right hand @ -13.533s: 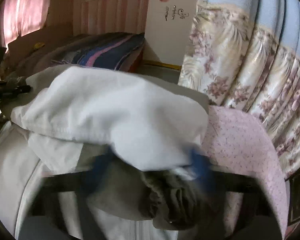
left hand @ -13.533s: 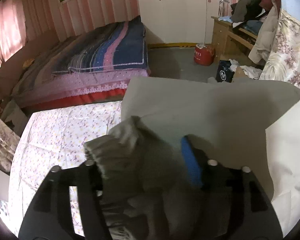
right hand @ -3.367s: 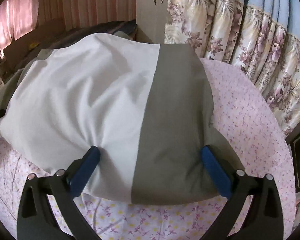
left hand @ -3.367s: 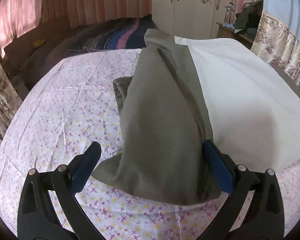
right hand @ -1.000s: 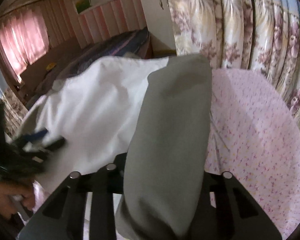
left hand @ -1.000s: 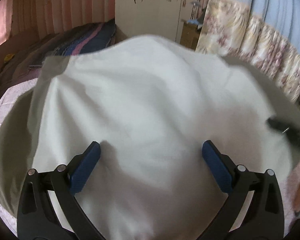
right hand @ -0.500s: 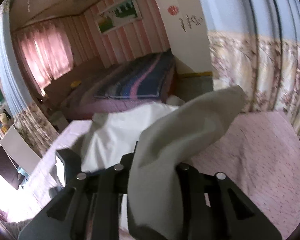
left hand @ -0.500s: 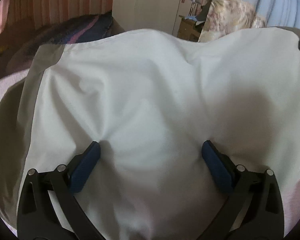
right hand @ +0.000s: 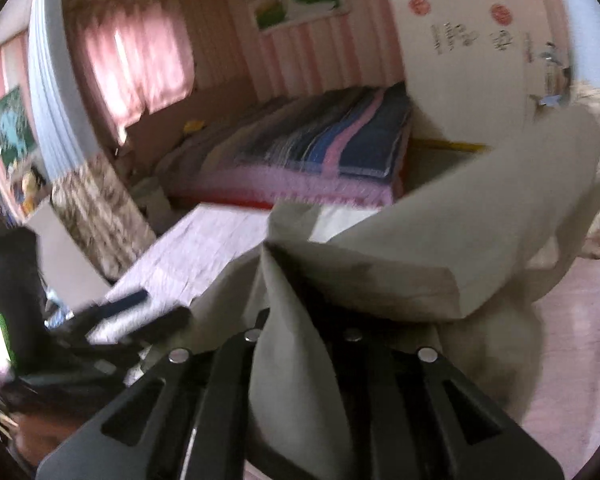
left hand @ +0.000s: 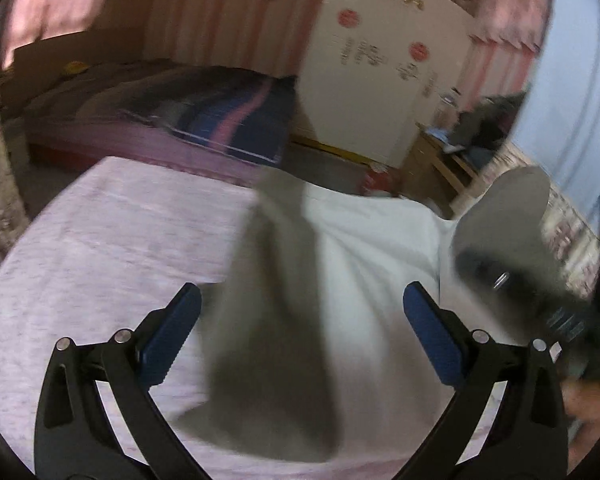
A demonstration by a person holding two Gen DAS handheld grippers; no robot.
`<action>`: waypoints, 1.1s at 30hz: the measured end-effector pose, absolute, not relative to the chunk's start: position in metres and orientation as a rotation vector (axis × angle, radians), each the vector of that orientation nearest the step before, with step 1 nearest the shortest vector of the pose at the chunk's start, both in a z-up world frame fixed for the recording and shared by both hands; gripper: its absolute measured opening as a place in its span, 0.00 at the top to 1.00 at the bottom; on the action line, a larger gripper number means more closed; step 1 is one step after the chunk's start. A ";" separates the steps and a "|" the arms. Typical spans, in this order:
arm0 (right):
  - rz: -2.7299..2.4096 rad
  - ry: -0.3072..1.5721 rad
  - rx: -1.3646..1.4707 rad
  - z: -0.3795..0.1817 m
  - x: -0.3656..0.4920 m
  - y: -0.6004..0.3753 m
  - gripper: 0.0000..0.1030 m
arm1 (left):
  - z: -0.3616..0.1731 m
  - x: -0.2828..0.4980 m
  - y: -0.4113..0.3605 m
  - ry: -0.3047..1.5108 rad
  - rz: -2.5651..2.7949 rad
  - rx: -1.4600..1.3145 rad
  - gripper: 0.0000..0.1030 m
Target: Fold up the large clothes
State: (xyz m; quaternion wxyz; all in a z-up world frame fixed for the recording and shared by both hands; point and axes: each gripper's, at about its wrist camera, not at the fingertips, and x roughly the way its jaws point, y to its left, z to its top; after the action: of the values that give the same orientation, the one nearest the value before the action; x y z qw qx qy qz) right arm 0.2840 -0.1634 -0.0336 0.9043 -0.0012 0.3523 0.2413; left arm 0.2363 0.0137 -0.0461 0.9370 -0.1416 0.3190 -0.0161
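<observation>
Garment (left hand: 340, 264): a large piece of two-tone cloth, grey-olive panels beside white, lying partly spread on the floral pink bedsheet (left hand: 112, 240) and partly lifted. It drapes and creases freely, so it reads as soft, light and limp; it should sag wherever it is unsupported and slide little on the cotton sheet. An edge or corner, pinched through both layers, appears the sound place to take hold. Right gripper (right hand: 304, 340): jaws drawn together on a gathered fold of the grey cloth, which rises between them and carries a raised flap ahead. Left gripper (left hand: 300, 320): blue pads wide apart, holding nothing, hovering over the grey panel that lies between them without contact. Both views are motion-blurred. Surface: a broad, flat bed covered by the sheet. Room: a second bed with a striped blue-and-pink quilt (right hand: 340, 140), a white wardrobe (left hand: 380, 80) with red stickers, pink striped walls, pink curtains (right hand: 140, 60), and a wooden desk (left hand: 440, 164) heaped with clothes.
</observation>
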 end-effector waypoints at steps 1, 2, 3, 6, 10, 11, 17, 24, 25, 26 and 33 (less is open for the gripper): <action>0.495 0.751 -0.018 -0.047 0.285 -0.152 0.93 | -0.046 0.233 0.024 0.651 -0.014 -0.289 0.03; 0.488 0.771 -0.042 -0.058 0.288 -0.145 0.92 | -0.046 0.230 0.035 0.655 0.010 -0.285 0.03; 0.467 0.795 -0.098 -0.075 0.288 -0.132 0.92 | -0.047 0.228 0.044 0.660 0.029 -0.284 0.03; 0.410 0.811 -0.240 -0.104 0.282 -0.115 0.86 | -0.060 0.221 0.066 0.698 0.063 -0.290 0.03; 0.404 0.757 -0.308 -0.096 0.265 -0.106 0.40 | -0.073 0.215 0.073 0.737 0.069 -0.284 0.03; 0.409 0.736 -0.302 -0.088 0.259 -0.107 0.26 | -0.074 0.213 0.073 0.742 0.063 -0.289 0.03; 0.347 0.508 -0.225 -0.005 0.199 -0.150 0.15 | -0.058 0.205 0.061 0.715 0.060 -0.269 0.03; 0.107 0.405 -0.082 0.039 0.165 -0.275 0.08 | -0.014 0.198 0.002 0.656 -0.096 -0.219 0.03; 0.084 0.415 -0.058 0.036 0.164 -0.296 0.08 | -0.010 0.197 -0.008 0.652 -0.119 -0.215 0.03; 0.061 0.424 -0.035 0.033 0.164 -0.316 0.08 | -0.004 0.198 -0.024 0.644 -0.151 -0.200 0.03; -0.016 0.506 0.112 -0.007 0.170 -0.380 0.08 | 0.007 0.232 -0.129 0.659 -0.264 -0.021 0.03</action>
State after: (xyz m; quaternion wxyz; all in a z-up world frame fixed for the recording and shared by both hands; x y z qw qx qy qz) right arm 0.1701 -0.3796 -0.0071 0.9665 0.0553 0.2503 -0.0077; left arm 0.2322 -0.1295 0.0071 0.9376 -0.0101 0.3225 -0.1294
